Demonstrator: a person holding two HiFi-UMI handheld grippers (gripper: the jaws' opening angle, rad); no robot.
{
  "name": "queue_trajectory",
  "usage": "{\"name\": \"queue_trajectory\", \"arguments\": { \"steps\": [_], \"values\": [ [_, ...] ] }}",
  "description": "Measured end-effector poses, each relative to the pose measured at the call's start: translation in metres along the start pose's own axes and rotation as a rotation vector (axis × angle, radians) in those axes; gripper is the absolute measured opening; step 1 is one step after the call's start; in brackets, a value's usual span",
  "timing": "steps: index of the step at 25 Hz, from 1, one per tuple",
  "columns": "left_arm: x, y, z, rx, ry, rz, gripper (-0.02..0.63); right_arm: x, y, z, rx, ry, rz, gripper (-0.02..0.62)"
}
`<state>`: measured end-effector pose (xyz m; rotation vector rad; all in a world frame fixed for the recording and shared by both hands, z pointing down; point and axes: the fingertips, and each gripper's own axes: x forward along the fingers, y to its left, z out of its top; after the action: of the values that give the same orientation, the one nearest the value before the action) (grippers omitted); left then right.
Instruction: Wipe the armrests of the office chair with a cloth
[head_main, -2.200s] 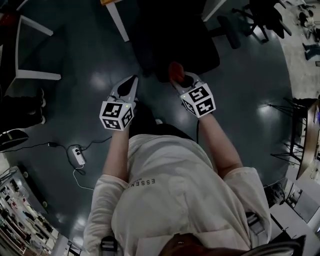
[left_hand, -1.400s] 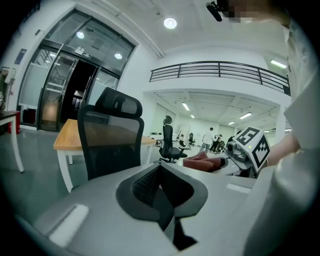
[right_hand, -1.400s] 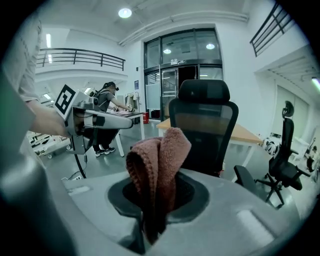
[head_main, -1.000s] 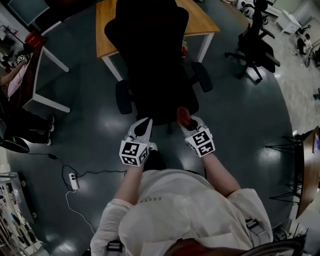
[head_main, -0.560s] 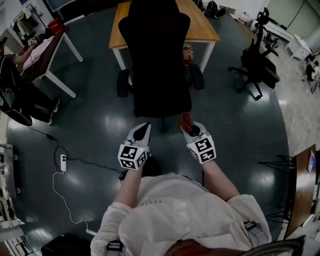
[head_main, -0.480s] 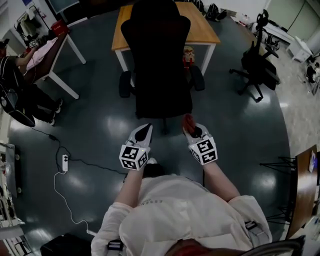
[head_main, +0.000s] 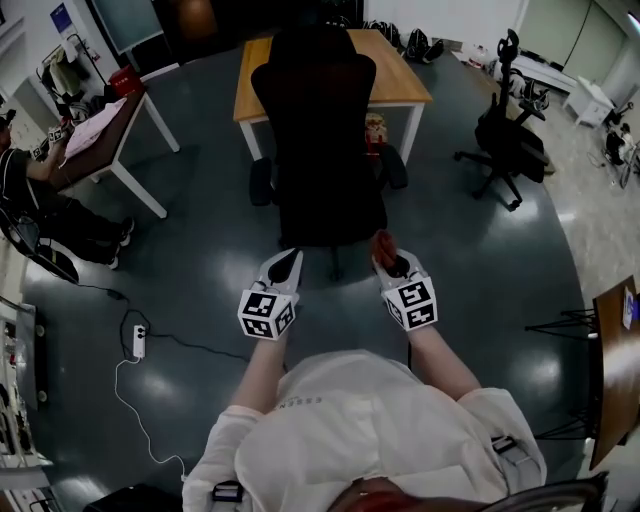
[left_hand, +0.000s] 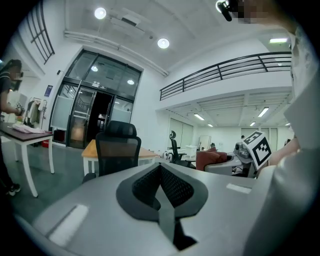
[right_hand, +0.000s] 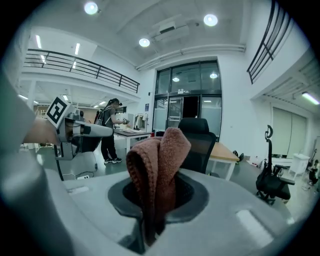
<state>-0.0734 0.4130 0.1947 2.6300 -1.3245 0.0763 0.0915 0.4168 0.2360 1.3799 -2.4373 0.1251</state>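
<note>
A black office chair (head_main: 318, 130) stands in front of me, its back toward me, with a dark armrest on the left (head_main: 261, 181) and another on the right (head_main: 393, 165). The chair (left_hand: 116, 150) also shows in the left gripper view and the chair (right_hand: 200, 145) in the right gripper view. My right gripper (head_main: 385, 252) is shut on a folded reddish-brown cloth (right_hand: 156, 172), held short of the chair. The cloth (head_main: 382, 246) sticks up from the jaws. My left gripper (head_main: 288, 262) is shut with nothing in it, level with the right one.
A wooden table (head_main: 391, 80) stands behind the chair. A second black chair (head_main: 505, 130) is at the right. A brown desk (head_main: 100, 130) with a seated person (head_main: 40, 200) is at the left. A power strip (head_main: 139, 342) and cable lie on the dark floor.
The view has pulled back and tilted up, so the chair and table show more fully and farther off. Both grippers keep their hold and spacing.
</note>
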Motion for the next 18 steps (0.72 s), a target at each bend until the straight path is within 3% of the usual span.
{"name": "queue_trajectory", "arguments": {
  "steps": [4,18],
  "values": [
    [-0.014,0.001,0.006,0.035,-0.016,-0.001,0.017,-0.005,0.013,0.018,0.0,-0.04,-0.005,0.049],
    [-0.037,0.007,0.006,0.034,-0.018,0.005,0.017,-0.019,0.036,0.012,0.027,-0.047,-0.011,0.049]
  ]
}}
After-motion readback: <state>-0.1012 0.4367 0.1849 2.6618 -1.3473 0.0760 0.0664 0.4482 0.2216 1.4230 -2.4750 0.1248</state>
